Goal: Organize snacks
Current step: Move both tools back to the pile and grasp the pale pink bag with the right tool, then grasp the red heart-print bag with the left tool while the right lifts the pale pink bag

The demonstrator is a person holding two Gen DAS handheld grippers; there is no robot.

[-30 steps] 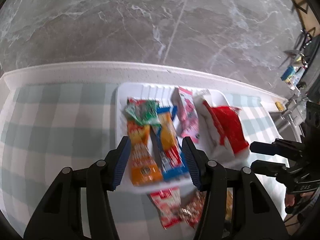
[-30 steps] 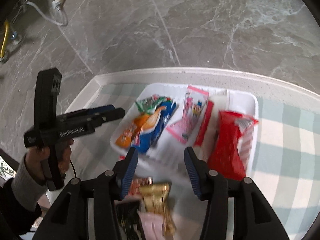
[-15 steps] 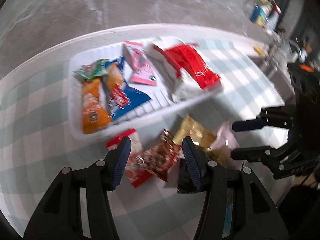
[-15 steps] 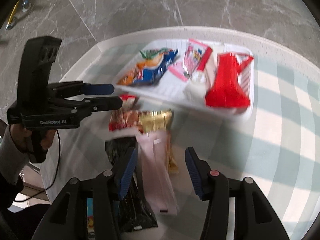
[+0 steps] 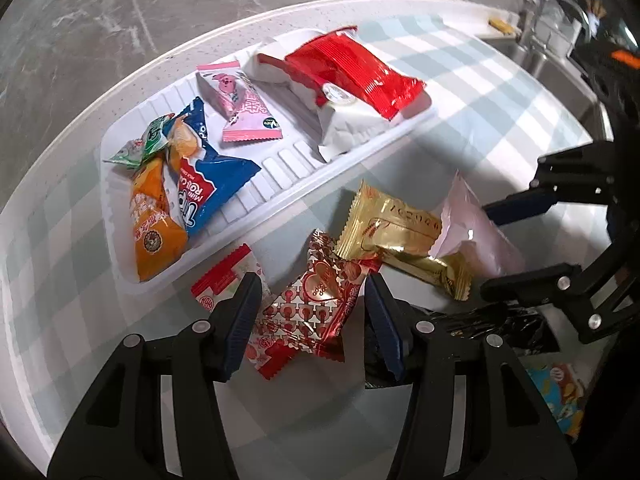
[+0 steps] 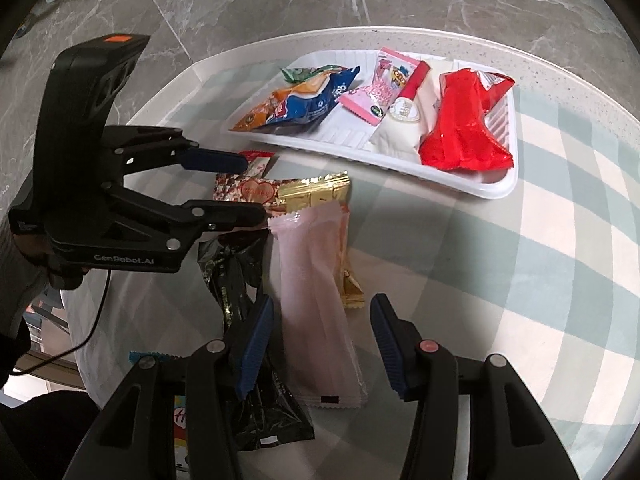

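A white tray (image 5: 304, 196) (image 6: 472, 188) on the checked cloth holds orange, blue, green, pink and red-and-white snack packets. In front of it lie loose packets. My left gripper (image 5: 312, 292) (image 6: 252, 190) is open and straddles a red heart-patterned packet (image 5: 316, 304) (image 6: 248, 190) that lies on the cloth. A red-and-white packet (image 5: 224, 280) sits partly under its left finger. My right gripper (image 6: 322, 308) (image 5: 490, 250) is open above a long pale pink packet (image 6: 316, 300) (image 5: 476, 236). That packet overlaps a gold packet (image 5: 396, 228) (image 6: 316, 194). A black packet (image 6: 240, 280) lies beside the pink one.
A light blue packet (image 5: 560, 392) lies near the table's front corner. A sink with a tap (image 5: 552, 12) stands beyond the right end of the table. The white table edge (image 5: 120, 92) curves behind the tray, with marble floor past it. A hand (image 6: 24, 240) holds the left gripper.
Both grippers have drawn back from above the tray to the loose packets in front of it and sunk lower. The left one rolled. Neither took hold of anything.
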